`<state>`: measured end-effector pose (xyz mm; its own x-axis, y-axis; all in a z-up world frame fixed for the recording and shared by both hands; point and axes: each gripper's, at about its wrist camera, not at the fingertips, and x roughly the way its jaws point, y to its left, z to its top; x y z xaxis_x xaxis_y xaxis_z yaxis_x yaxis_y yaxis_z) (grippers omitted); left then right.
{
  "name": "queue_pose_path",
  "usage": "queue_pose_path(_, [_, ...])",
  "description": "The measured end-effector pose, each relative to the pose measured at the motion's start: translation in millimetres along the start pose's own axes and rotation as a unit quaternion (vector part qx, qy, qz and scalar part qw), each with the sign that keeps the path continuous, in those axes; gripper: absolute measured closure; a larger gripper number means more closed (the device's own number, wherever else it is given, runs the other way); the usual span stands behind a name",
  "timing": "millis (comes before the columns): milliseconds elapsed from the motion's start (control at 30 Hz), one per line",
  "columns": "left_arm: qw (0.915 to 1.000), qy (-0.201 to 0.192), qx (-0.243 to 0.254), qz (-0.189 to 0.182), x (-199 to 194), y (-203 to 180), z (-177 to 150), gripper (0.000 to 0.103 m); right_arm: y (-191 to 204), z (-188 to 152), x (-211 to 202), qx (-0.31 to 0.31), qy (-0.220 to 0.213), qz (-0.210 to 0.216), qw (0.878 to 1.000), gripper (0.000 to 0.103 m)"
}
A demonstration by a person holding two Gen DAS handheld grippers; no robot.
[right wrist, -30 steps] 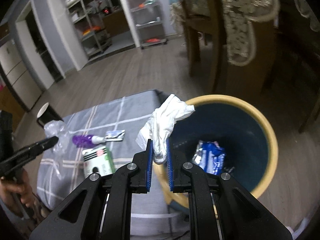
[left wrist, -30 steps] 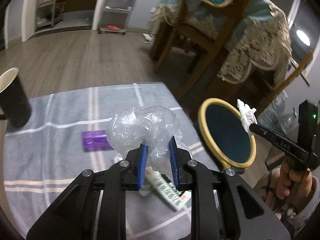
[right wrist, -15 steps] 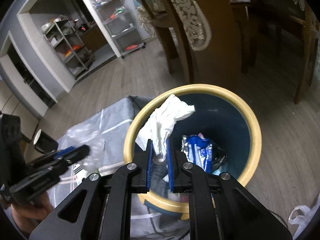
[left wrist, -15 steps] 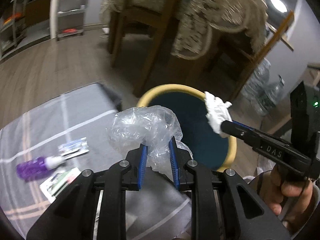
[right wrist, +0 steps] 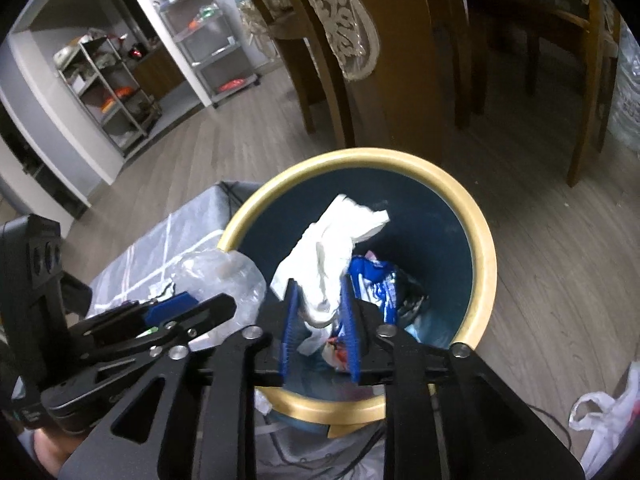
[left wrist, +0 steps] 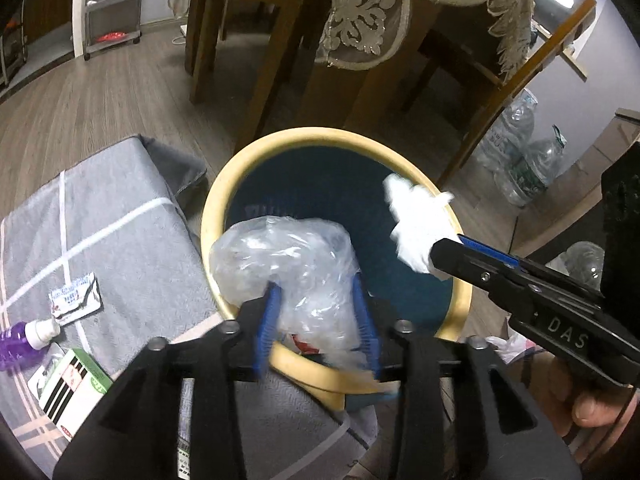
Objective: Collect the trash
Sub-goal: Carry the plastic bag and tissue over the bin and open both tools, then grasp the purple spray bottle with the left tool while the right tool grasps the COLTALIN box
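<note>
Your trash bin (right wrist: 486,264), dark blue inside with a pale yellow rim, stands on the floor just beside the grey-clothed table (left wrist: 132,248). In it lie a crumpled blue-and-white wrapper (right wrist: 376,284) and some red-printed scraps, half hidden behind your gripper fingers. Your left gripper (left wrist: 316,328) has its blue pads spread around a crumpled clear plastic bag (left wrist: 288,264); the bag sits between them over the bin's near rim, and you cannot tell whether the pads press it. Your right gripper (right wrist: 318,330) holds a wad of white tissue (right wrist: 340,236) between its parted pads, above the bin's open mouth; the grip itself is unclear. On the table you have a purple bottle with a white cap (left wrist: 28,338), a small torn sachet (left wrist: 74,298) and a white-and-green box (left wrist: 72,388), partly cut off by your gripper's frame. A white plastic bag (right wrist: 600,416) lies on the floor at the right edge.
</note>
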<state>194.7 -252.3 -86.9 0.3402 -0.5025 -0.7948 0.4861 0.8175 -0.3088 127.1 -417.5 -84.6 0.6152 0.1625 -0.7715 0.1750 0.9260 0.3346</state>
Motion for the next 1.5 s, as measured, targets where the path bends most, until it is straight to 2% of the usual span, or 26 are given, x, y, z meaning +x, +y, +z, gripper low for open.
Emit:
queue_pose_path(67, [1.0,-0.006,-0.004,-0.005,-4,2,-3,0.045,1,1,0,0.0,-0.001,0.0,1.0,0.072])
queue_pose_path(100, [1.0,-0.008,-0.004,-0.004,-6,4,-5,0.044,0,0,0,0.0,-0.002,0.0,1.0,0.071])
queue_pose_path(267, [0.9998,-0.013,-0.011,-0.003,-21,15,-13,0.044,3,-2,-4,0.004,-0.013,0.002,1.0,0.069])
queue_pose_path(500, [0.9987,-0.032,-0.026,0.028,-64,48,-31,0.043,14,-1,-5,-0.008,-0.021,0.017,1.0,0.066])
queue_pose_path(800, [0.9933,-0.043,-0.062,0.087,-126,119,-61,0.042,56,-8,-2,-0.073,-0.016,0.035,0.997,0.055])
queue_pose_path(1033, [0.9901,-0.044,-0.069,0.114,-157,161,-79,0.042,89,-17,3,-0.121,0.003,0.047,0.992,0.048])
queue_pose_path(1267, [0.9899,-0.032,-0.034,0.134,-160,190,-82,0.039,135,-38,12,-0.179,0.042,0.078,0.98,0.035])
queue_pose_path(1500, [0.9909,-0.003,0.004,0.134,-129,205,-77,0.037,175,-62,25,-0.241,0.082,0.08,0.964,0.029])
